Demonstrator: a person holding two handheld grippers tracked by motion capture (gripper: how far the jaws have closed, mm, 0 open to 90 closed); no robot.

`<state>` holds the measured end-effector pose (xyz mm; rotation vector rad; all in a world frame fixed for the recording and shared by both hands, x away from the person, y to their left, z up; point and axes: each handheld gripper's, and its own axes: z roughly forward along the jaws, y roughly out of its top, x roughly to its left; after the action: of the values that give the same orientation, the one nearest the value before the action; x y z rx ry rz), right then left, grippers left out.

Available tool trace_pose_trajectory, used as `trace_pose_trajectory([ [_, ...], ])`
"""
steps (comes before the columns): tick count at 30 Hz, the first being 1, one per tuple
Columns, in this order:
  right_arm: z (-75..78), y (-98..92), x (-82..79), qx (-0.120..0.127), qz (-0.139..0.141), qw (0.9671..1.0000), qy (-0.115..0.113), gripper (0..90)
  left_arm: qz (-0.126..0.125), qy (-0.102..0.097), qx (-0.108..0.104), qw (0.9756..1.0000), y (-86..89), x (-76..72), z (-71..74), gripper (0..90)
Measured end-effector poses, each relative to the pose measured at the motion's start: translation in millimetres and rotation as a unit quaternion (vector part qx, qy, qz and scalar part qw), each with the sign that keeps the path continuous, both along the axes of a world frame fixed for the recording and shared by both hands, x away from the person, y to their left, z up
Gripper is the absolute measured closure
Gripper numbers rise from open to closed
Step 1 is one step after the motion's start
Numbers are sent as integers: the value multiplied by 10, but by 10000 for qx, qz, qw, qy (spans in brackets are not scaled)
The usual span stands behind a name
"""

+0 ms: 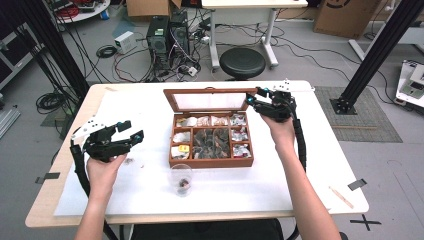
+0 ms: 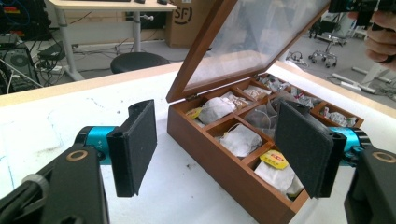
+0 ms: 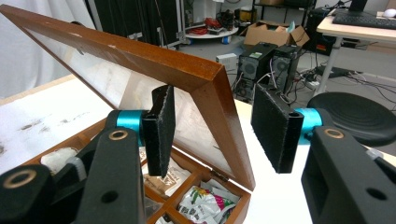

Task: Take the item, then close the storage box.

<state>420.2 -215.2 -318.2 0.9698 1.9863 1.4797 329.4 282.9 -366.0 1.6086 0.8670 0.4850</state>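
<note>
1. Desk (image 1: pixel 310 165): one, covered with white paper. On it stand one wooden box (image 1: pixel 210 161), lid up, and one clear glass cup (image 1: pixel 181 179) just in front of the box.
2. Box: sits mid-desk, divided into compartments; about nine can be counted from the high view, most holding wrapped tea bags (image 2: pixel 241 139). Exact bag count cannot be told.
3. Lid (image 3: pixel 140 56): one, glass pane in a wooden frame, hinged at the far side, standing tilted open.
4. Right gripper (image 3: pixel 212 126): jaws part open, straddling the lid's right corner frame. One pad lies at the glass side, the other clear of the outer edge; no squeeze visible, so it steadies rather than grips.
5. Left gripper (image 2: pixel 217 149): jaws wide open, nothing between them, hovering left of the box and aimed at its near compartments.
6. Step, by my reading: lid held open while the left gripper goes for a bag. Next move calls for lowering the left jaws over one bag and closing gently.
7. Cup: something small and dark at the bottom; cannot tell what.
</note>
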Motion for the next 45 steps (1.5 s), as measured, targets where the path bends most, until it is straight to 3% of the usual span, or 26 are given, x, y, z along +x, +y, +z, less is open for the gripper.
trace_pose_trajectory([
  [6, 3, 3, -9, -23, -9, 10000, 8, 507, -38, 17, 37, 10000, -27, 4, 1, 299],
  [16, 4, 2, -9, -30, -20, 10000, 3, 507, -108, 64, -85, 9999, -51, -3, 23, 296],
  [45, 7, 3, -10, -27, -33, 10000, -5, 504, -383, 65, 40, 9992, -201, -106, 92, 296],
])
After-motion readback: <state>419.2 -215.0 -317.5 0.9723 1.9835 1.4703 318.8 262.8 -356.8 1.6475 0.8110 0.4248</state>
